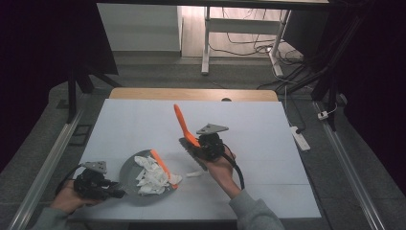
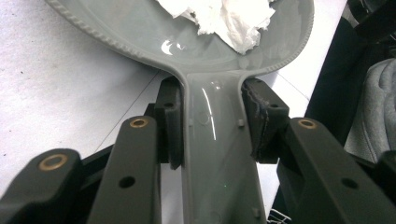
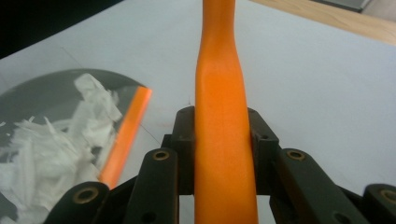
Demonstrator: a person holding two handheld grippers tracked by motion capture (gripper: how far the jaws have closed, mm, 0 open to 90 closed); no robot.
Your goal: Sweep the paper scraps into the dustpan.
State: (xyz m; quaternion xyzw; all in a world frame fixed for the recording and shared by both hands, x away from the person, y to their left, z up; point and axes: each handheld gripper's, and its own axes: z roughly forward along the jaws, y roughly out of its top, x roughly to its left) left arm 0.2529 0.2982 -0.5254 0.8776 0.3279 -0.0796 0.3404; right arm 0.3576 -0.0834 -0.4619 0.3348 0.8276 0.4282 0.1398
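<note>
One grey dustpan [image 1: 128, 173] sits near the bench's [image 1: 143, 120] near edge – left claw [image 2: 212, 126] clamps its handle; right claw [image 3: 223, 140] grips one orange brush [image 1: 183, 125]; far bench open.

Pale table [image 1: 258, 124]: grey dustpan [image 1: 128, 173] with shredded paper [image 1: 152, 176]; 1 white scrap [image 1: 194, 174], possibly paper, beside it.

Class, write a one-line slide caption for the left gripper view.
Left gripper clamps the grey dustpan handle; shredded white paper lies in the pan.
</note>
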